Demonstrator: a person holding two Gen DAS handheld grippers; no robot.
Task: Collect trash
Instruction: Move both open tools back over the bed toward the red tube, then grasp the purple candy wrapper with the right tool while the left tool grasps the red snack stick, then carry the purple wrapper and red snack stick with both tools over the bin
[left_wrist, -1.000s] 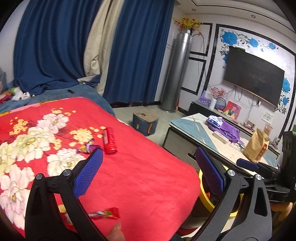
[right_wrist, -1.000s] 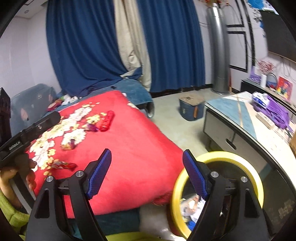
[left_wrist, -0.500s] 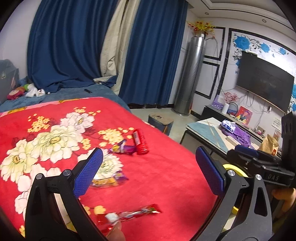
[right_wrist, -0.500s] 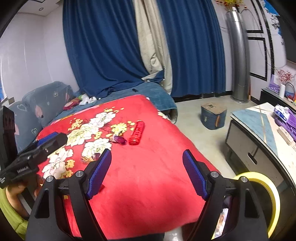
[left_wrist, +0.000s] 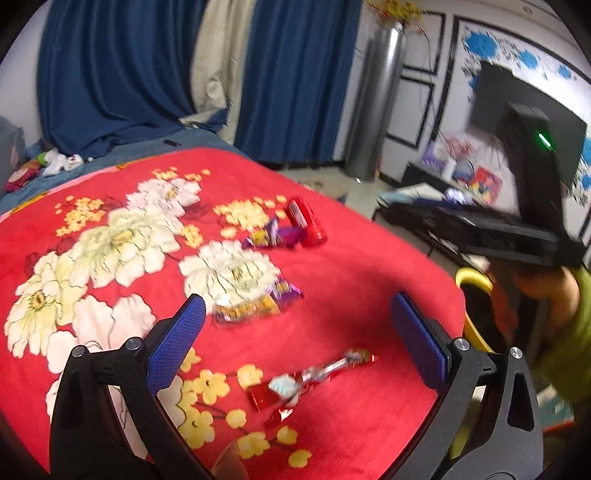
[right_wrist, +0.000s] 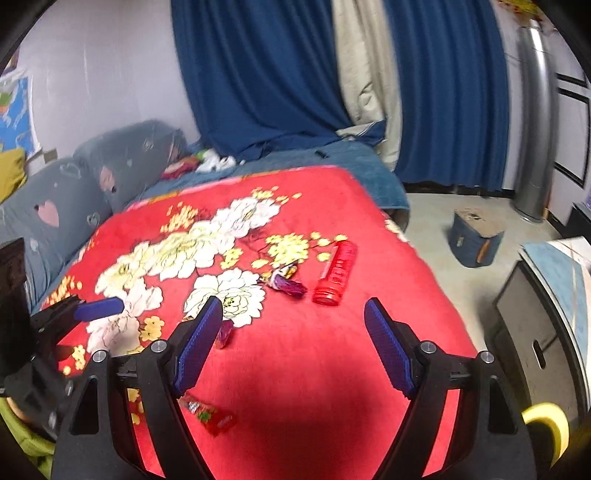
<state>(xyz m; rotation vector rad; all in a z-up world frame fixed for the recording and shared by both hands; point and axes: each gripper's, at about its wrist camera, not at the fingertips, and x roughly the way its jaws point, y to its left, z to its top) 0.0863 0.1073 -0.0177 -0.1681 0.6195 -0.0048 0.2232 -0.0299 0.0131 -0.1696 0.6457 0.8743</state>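
Note:
Trash lies on a red flowered blanket (left_wrist: 343, 280). A red wrapper (left_wrist: 310, 376) lies just ahead of my open, empty left gripper (left_wrist: 295, 339). A yellow-purple wrapper (left_wrist: 255, 302) lies further on, then a purple wrapper (left_wrist: 277, 234) beside a red tube (left_wrist: 306, 221). In the right wrist view my right gripper (right_wrist: 295, 339) is open and empty above the blanket (right_wrist: 314, 387). The red tube (right_wrist: 336, 273) and purple wrapper (right_wrist: 284, 280) lie ahead of it. The red wrapper (right_wrist: 210, 413) lies low left. A yellow-rimmed bin (left_wrist: 476, 310) stands off the bed's right edge.
Blue curtains (right_wrist: 277, 74) hang behind the bed. Grey pillows (right_wrist: 74, 184) lie at the left. A low table (right_wrist: 546, 314) stands to the right with a blue box (right_wrist: 472, 240) on the floor. A silver column (left_wrist: 373, 103) and a TV (left_wrist: 524, 103) stand on the right.
Both grippers have swung left from the bin and table toward the bed. The wrappers now lie nearer and more central in both views. Both stay open.

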